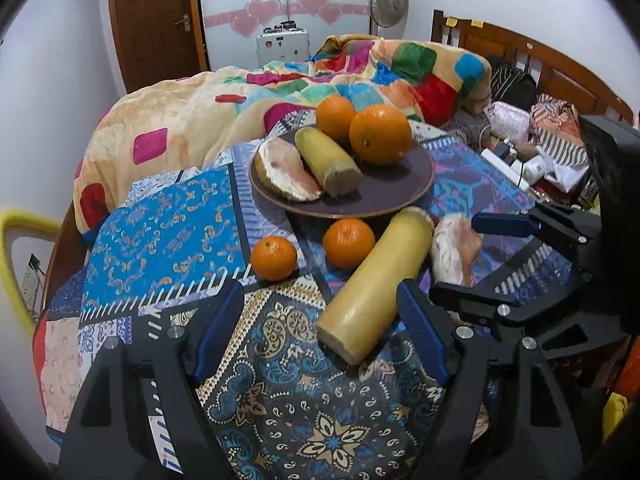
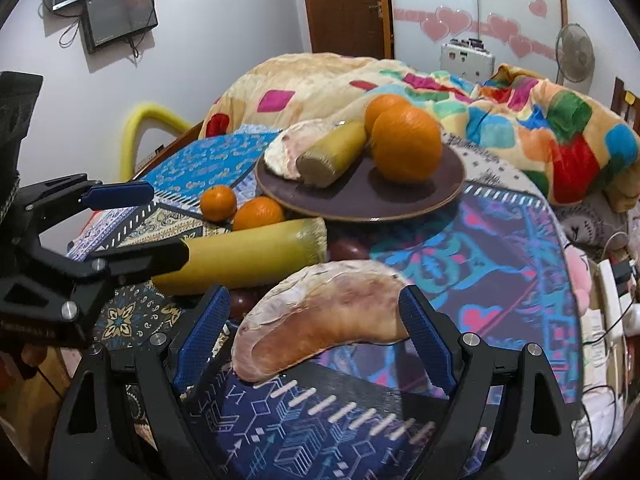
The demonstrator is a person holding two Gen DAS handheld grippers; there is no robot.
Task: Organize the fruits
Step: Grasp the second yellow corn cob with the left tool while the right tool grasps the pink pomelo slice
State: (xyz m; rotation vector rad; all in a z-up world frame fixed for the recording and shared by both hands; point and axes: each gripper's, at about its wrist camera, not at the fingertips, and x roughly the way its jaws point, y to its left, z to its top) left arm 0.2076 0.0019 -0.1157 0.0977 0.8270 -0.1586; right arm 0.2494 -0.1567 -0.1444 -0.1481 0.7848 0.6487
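Note:
A dark plate [image 1: 404, 184] [image 2: 400, 200] holds two oranges [image 1: 380, 134], a yellow cane piece [image 1: 328, 160] and a pomelo wedge [image 1: 284, 176]. On the patterned cloth lie two small oranges [image 1: 274, 258] [image 1: 349, 243], a long yellow cane piece [image 1: 376, 280] [image 2: 248, 256] and a second pomelo wedge [image 1: 454, 248] [image 2: 320, 316]. My left gripper [image 1: 320, 316] is open, its right finger beside the long cane piece. My right gripper [image 2: 316, 328] is open, with the pomelo wedge between its fingers; contact is unclear.
A colourful blanket [image 1: 240, 96] is heaped behind the plate. Clutter and cables [image 1: 528, 160] lie at the right by the wooden headboard. Dark round fruits [image 2: 348, 248] sit behind the wedge. A yellow chair back [image 2: 148, 120] stands at the left.

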